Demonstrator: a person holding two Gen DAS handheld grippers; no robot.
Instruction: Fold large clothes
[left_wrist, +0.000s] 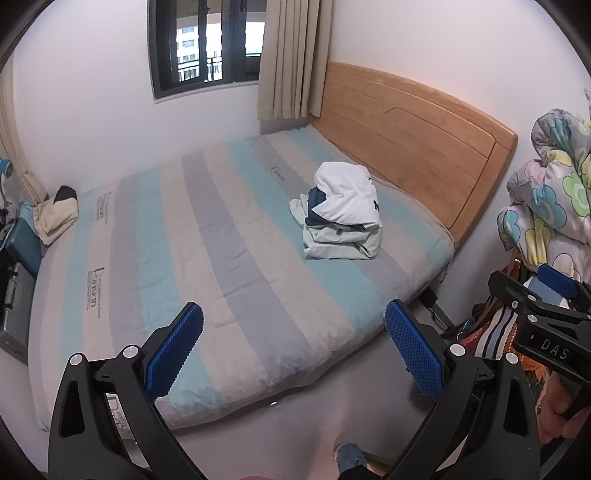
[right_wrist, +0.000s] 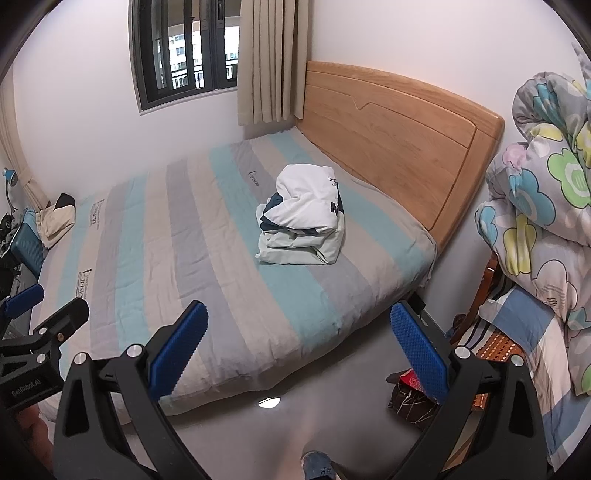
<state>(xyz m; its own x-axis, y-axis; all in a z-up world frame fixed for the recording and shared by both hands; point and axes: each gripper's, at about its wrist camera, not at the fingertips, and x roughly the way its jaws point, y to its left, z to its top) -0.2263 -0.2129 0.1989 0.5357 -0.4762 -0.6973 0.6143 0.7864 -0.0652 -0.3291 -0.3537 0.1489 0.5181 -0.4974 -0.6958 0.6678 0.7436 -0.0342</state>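
Observation:
A crumpled pile of clothes (left_wrist: 341, 212), white on top with dark blue and pale green beneath, lies on the striped bed (left_wrist: 207, 236) near the headboard; it also shows in the right wrist view (right_wrist: 303, 221). My left gripper (left_wrist: 293, 350) is open and empty, held above the bed's near edge, well short of the pile. My right gripper (right_wrist: 299, 349) is open and empty at the same distance. Each gripper shows at the edge of the other's view, the right one (left_wrist: 546, 306) and the left one (right_wrist: 40, 325).
A wooden headboard (left_wrist: 413, 136) stands at the bed's right end. A beige and black garment (left_wrist: 55, 214) lies at the bed's far left corner. A flowered quilt (right_wrist: 546, 206) is heaped on a chair at right. Grey floor (right_wrist: 303, 413) lies below me.

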